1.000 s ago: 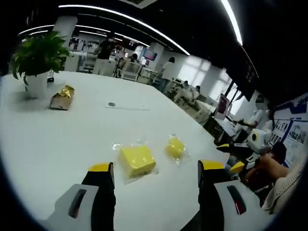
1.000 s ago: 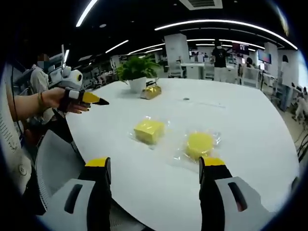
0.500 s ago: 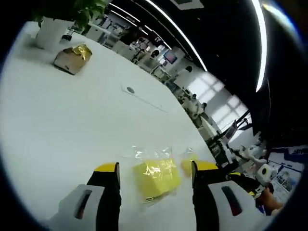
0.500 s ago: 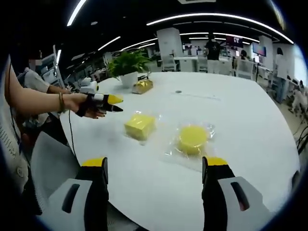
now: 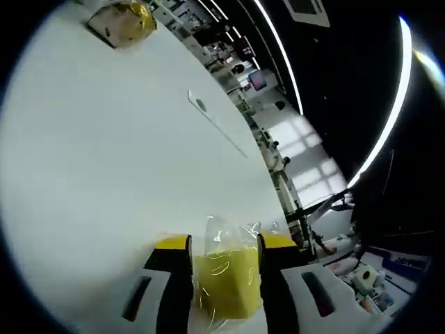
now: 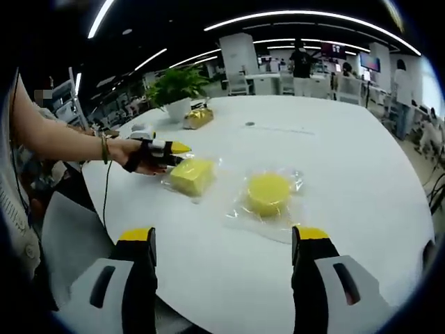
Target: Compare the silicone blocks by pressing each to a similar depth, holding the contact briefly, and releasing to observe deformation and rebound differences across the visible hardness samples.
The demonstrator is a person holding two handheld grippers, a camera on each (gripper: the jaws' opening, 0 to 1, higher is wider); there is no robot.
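Note:
A square yellow silicone block in a clear plastic bag sits between the jaws of my left gripper, which have narrowed until they touch its two sides. In the right gripper view the same block lies on the white table with the left gripper, held in a person's hand, at its far left corner. A round yellow silicone block, also bagged, lies to its right. My right gripper hovers open near the table's front edge, well short of both blocks.
A potted plant and a gold-wrapped box stand at the far side of the table; the box also appears at the top of the left gripper view. A small round disc sits mid-table. People and desks fill the office behind.
My left gripper has moved forward and down onto the square block and its jaws have narrowed around it. The right gripper has stayed open, shifting only slightly.

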